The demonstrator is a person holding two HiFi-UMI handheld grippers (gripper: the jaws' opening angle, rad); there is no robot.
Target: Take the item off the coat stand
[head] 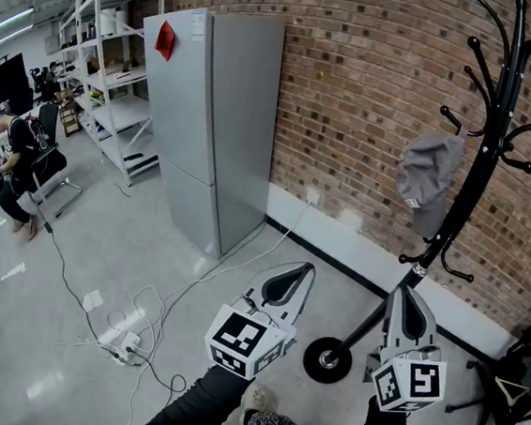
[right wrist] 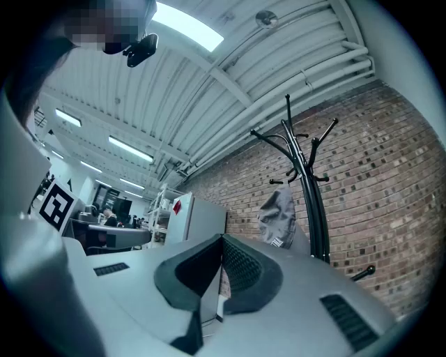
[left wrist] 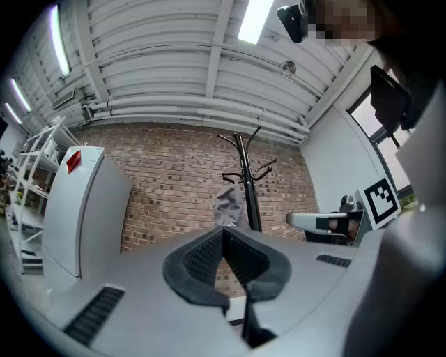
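Observation:
A grey cap (head: 428, 180) hangs on a hook of the black coat stand (head: 471, 191), which stands against the brick wall. My left gripper (head: 295, 274) is held low in front of the stand's round base (head: 327, 360), shut and empty. Just right of it, my right gripper (head: 405, 302) is also shut, with nothing in it. Both point toward the stand and are well below the cap. The left gripper view shows the cap (left wrist: 228, 205) just above my shut left gripper (left wrist: 223, 234). In the right gripper view the cap (right wrist: 277, 213) hangs up and to the right of my right gripper (right wrist: 223, 241).
A tall grey fridge (head: 214, 117) stands against the wall at the left, with white shelving (head: 112, 59) beyond it. Cables and a power strip (head: 129, 342) lie on the floor. A person (head: 16, 162) sits at far left. A black frame (head: 512, 379) stands at far right.

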